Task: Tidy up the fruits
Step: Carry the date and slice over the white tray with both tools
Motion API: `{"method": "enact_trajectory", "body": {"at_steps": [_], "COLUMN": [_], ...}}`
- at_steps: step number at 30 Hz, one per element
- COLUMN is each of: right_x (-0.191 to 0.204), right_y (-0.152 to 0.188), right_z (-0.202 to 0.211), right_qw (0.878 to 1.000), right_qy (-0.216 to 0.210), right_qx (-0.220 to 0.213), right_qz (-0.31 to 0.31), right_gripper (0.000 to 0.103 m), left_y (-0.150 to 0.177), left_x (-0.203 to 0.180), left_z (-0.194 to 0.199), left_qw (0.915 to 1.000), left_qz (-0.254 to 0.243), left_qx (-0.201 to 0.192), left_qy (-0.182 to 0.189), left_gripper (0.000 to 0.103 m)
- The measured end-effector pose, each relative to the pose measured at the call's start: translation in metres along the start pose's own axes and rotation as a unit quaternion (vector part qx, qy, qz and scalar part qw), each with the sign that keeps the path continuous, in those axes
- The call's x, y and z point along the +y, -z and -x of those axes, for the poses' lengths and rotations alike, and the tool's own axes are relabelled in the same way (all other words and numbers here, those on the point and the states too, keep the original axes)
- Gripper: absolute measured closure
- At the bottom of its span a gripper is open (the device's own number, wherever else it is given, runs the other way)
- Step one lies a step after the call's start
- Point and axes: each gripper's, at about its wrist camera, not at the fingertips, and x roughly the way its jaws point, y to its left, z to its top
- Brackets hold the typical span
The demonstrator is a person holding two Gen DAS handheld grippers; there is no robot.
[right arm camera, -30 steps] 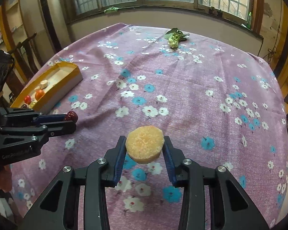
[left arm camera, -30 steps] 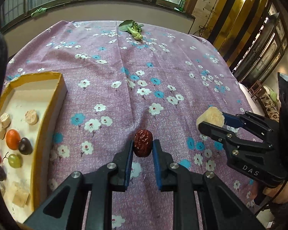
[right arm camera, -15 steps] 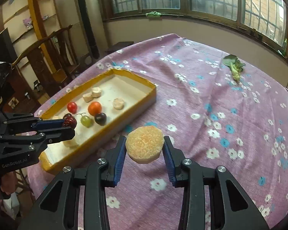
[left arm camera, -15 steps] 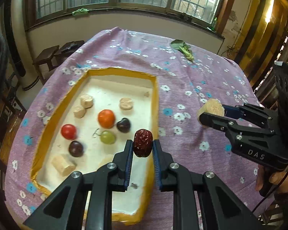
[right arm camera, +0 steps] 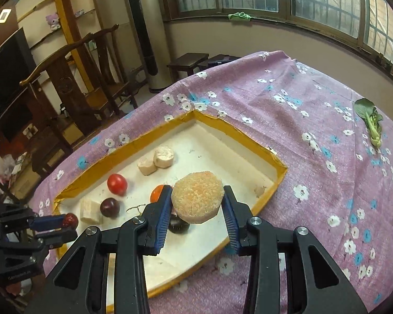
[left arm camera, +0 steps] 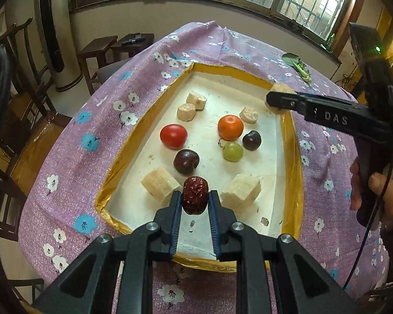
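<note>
My left gripper is shut on a wrinkled red date and holds it over the near end of the yellow-rimmed white tray. My right gripper is shut on a round pale yam slice above the tray's right side. The tray holds a red tomato, an orange fruit, a green grape, two dark plums and several pale cut pieces. The right gripper also shows in the left wrist view, and the left gripper in the right wrist view.
The tray sits near the left edge of a table under a purple flowered cloth. A green leafy vegetable lies far right on the cloth. Wooden chairs and stools stand beyond the table edge.
Both grippers have swung left from over the open cloth to over the tray, still holding the date and the yam slice. The tray now lies directly below both.
</note>
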Motion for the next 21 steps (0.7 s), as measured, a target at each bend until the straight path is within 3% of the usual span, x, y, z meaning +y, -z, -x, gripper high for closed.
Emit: {"method": "enact_trajectory", "body": {"at_steps": [21], "right_x": [0.015], "right_y": [-0.031], "right_z": [-0.087], "right_qw": [0.996], "right_qy": [-0.009], "right_qx": [0.072], "right_qz": [0.058], "right_gripper": [0.067], "left_y": [0.001], "left_x": [-0.002], "left_z": [-0.038], "left_qw": [0.9985], "left_qz": [0.014], "left_qx": [0.047], "left_qy": [0.025], "left_gripper": [0.081]}}
